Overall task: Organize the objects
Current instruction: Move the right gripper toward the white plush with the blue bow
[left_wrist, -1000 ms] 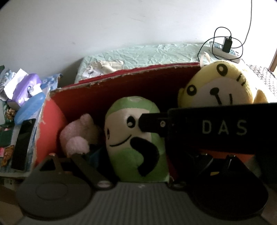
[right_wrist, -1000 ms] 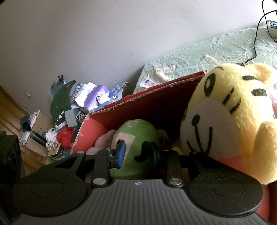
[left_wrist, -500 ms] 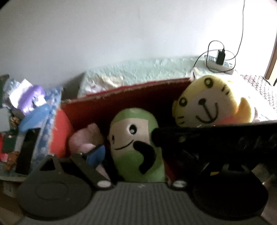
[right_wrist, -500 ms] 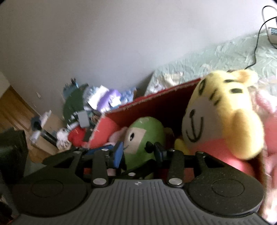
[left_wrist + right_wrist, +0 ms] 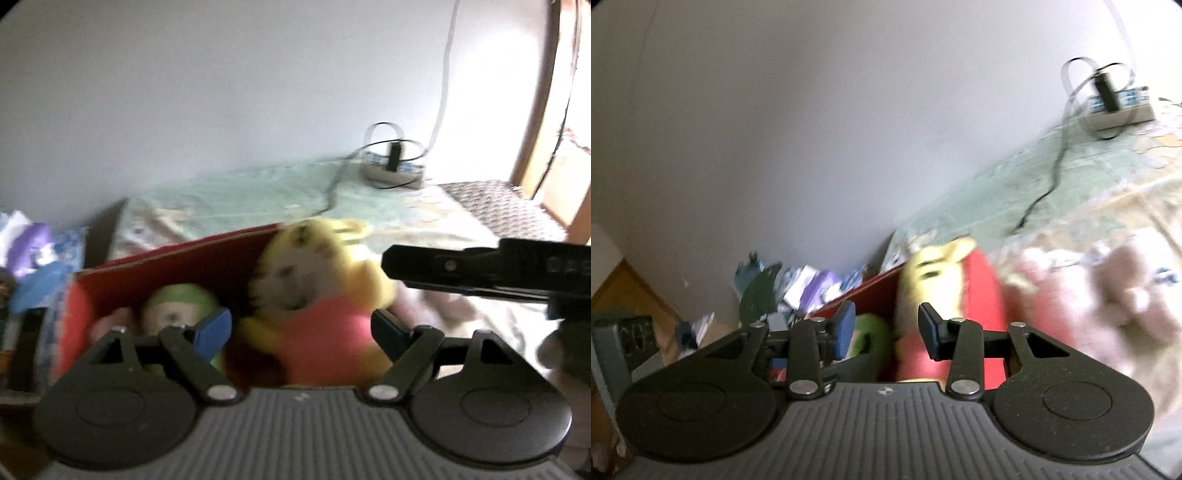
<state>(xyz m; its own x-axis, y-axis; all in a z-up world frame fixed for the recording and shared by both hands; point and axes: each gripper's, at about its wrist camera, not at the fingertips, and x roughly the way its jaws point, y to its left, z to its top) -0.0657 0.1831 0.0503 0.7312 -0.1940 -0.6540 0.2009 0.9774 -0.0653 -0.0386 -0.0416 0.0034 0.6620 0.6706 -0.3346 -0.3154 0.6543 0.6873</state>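
**Toys in red box, both grippers above it**

Both views are blurred. My left gripper (image 5: pixel 301 326) sits over the near edge of the red box (image 5: pixel 177 269). Its jaws are closing, but the pads are still apart and press on nothing. The yellow toy (image 5: pixel 314 280), in a pink shirt, stands in the box and shows in the gap between my fingers, beyond the tips. The green toy (image 5: pixel 177 302) is left of it, just behind the blue pad of the left finger (image 5: pixel 212 326). A pink toy (image 5: pixel 118 319) lies at the box's left end.

My right gripper (image 5: pixel 886 326) has its jaws parted with nothing between the pads. Past the tips are the green toy (image 5: pixel 873 332) and the yellow toy (image 5: pixel 934 273). In the left view it reaches in from the right, above the bed (image 5: pixel 258 192).

A power strip (image 5: pixel 391 173) lies at the bed's far end.
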